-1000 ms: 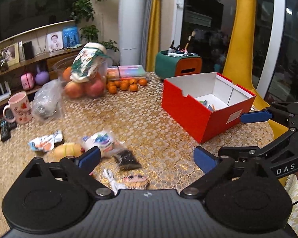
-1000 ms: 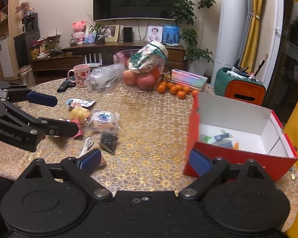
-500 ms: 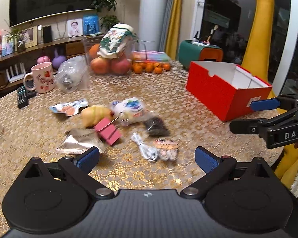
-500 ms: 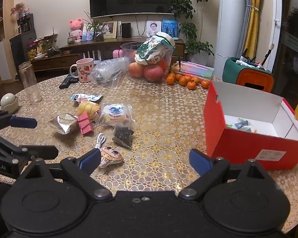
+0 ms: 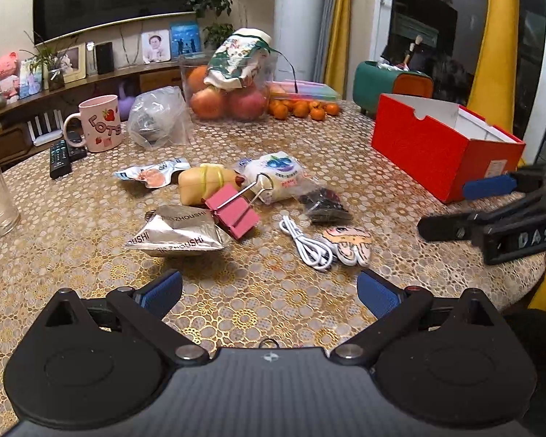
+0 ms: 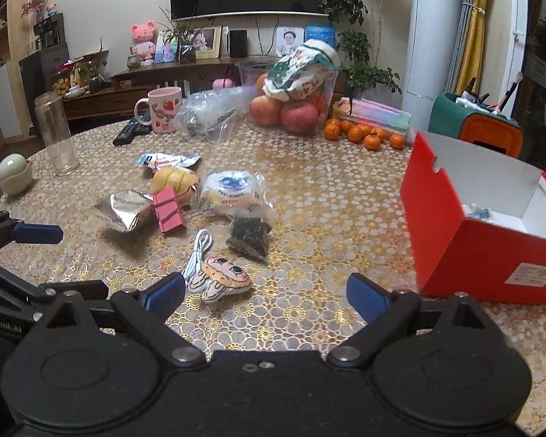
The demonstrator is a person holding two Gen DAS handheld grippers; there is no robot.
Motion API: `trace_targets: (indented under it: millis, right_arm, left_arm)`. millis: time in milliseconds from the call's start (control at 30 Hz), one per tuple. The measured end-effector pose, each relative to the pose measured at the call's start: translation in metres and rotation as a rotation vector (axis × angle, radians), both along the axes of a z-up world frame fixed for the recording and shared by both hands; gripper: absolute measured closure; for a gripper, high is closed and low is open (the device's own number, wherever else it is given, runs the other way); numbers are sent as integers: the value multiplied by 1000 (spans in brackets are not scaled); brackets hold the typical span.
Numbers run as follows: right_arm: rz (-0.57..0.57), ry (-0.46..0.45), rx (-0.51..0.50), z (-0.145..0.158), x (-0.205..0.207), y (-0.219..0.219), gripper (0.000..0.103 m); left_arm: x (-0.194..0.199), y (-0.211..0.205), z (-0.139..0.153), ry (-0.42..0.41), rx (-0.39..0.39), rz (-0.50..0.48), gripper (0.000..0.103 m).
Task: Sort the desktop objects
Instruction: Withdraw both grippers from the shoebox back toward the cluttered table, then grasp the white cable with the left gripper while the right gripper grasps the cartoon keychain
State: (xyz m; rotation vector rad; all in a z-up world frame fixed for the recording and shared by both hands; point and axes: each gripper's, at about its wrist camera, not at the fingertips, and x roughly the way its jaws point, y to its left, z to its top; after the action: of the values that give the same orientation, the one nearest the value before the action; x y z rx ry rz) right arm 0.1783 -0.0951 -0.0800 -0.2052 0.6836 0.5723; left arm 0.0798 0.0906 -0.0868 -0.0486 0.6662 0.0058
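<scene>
You hold two tongs above the near edge of a round table [image 5: 91, 225] covered in gold lace. Your left tongs [image 5: 269, 289] are spread wide and empty; your right tongs [image 6: 265, 293] are also spread wide and empty.

The loose things to sort lie in a cluster near the table's middle: a silver foil packet [image 5: 176, 231], a pink binder clip [image 5: 233, 211], a white cable [image 5: 305, 244], a small cartoon-face toy [image 6: 224, 278], a dark little pouch [image 6: 249, 236] and a wrapped bun [image 6: 231, 187]. An open red box [image 6: 487, 251] sits at the right edge, a few items already inside.

The toy, just ahead of your right tongs, looks soft and light; pinch it across its middle. The foil packet probably crinkles and slips, so take a sealed edge. The cable looks limp; grab the bunched loop. The clip seems stiff; grip its pink body, not the wire arms.
</scene>
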Motion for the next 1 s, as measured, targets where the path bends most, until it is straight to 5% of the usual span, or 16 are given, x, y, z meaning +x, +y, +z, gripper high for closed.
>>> trace_targets:
  millis: [433, 800, 1000]
  right_arm:
    - [68, 22, -53, -38, 11, 24, 14]
    - [130, 9, -58, -55, 19, 35, 21]
    - [153, 4, -44, -60, 25, 37, 26]
  left_arm:
    - [45, -7, -7, 16, -34, -33, 0]
    - [90, -8, -21, 75, -109, 30, 2]
    - [103, -8, -28, 99, -129, 40, 14]
